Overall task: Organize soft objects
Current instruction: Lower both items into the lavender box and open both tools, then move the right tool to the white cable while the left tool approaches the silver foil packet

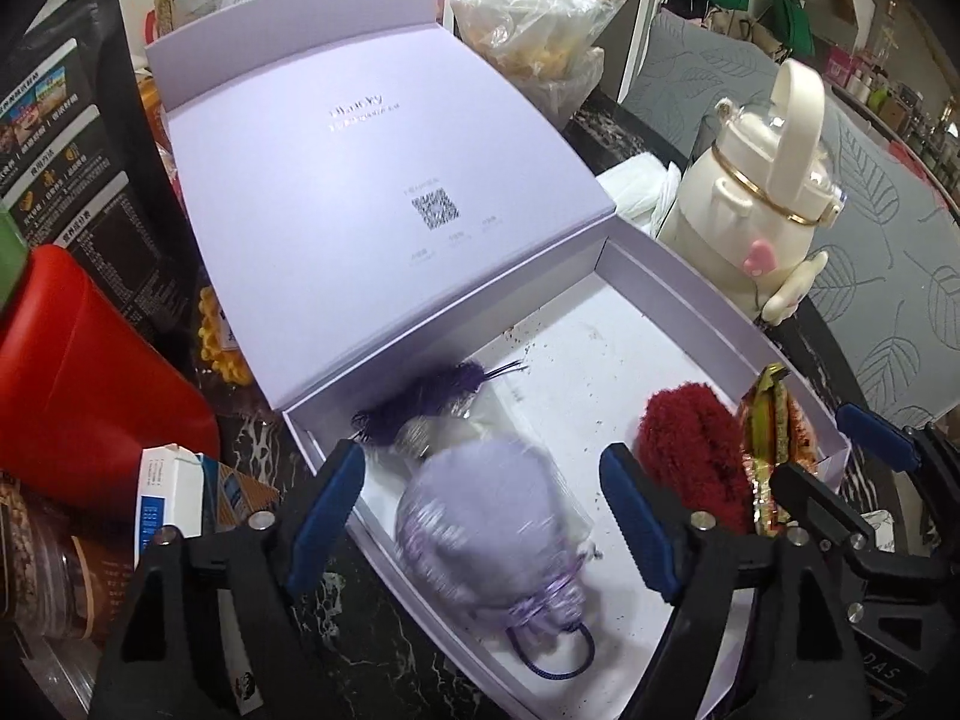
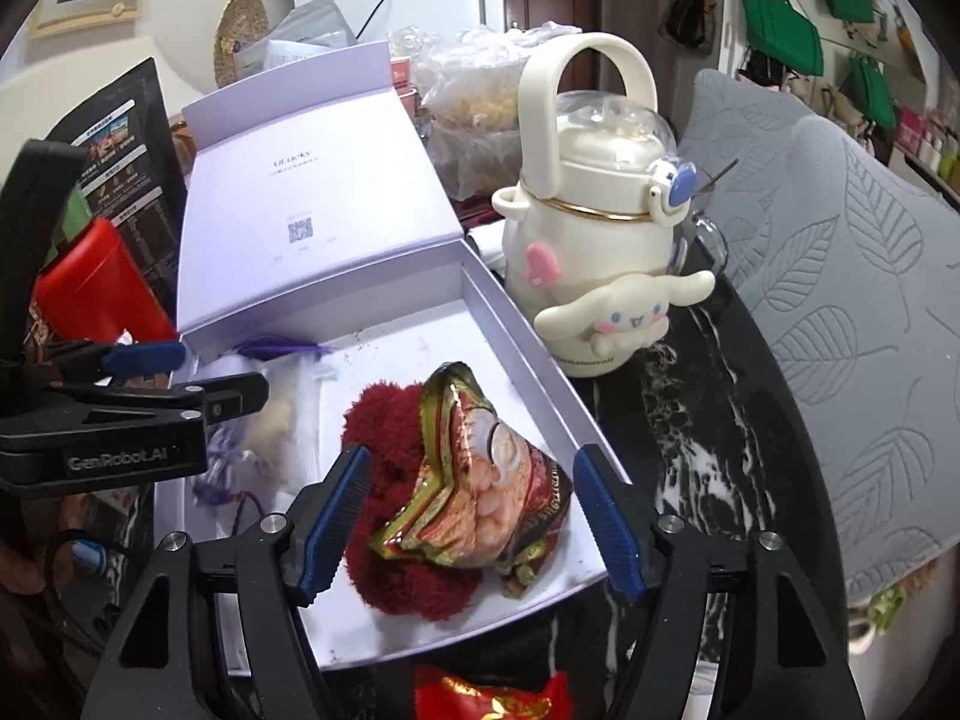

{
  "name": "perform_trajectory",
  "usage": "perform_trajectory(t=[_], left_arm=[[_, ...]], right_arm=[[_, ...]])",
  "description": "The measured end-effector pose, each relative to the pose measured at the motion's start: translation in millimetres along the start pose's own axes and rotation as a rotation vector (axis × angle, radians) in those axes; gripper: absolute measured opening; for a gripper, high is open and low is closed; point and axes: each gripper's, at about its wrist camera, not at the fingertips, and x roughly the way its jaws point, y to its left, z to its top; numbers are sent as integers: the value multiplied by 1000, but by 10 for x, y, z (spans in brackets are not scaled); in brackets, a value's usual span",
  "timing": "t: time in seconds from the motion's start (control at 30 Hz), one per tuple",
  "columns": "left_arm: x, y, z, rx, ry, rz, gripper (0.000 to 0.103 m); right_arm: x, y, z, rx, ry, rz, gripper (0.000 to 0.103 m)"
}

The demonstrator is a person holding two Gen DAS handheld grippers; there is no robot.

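An open lilac box point(image 1: 690, 288) point(image 2: 528, 336) lies on the dark marble table. Inside it are a pale purple drawstring pouch point(image 1: 486, 516), blurred, a dark purple tassel sachet point(image 1: 432, 396), a fluffy red plush point(image 1: 690, 456) point(image 2: 390, 426) and a shiny red-gold snack packet point(image 2: 480, 480) point(image 1: 774, 420) lying on the plush. My left gripper point(image 1: 480, 516) is open, its fingers either side of the pouch. My right gripper point(image 2: 474, 516) is open, its fingers either side of the packet and plush. Neither holds anything.
The box lid point(image 1: 372, 180) stands open behind. A cream Cinnamoroll bottle point(image 2: 600, 228) stands right of the box. A red container point(image 1: 78, 372), a black printed bag point(image 1: 72, 156), small cartons point(image 1: 180, 498), plastic bags point(image 1: 540, 36) and a red packet point(image 2: 492, 696) crowd the table. A grey leaf-patterned cushion point(image 2: 840, 312) lies right.
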Motion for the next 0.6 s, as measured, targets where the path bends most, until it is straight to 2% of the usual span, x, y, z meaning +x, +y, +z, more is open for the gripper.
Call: perform_trajectory(t=[0.6], left_arm=[[-458, -172, -28, 49, -118, -9, 81]], right_arm=[[-506, -58, 32, 5, -96, -37, 71]])
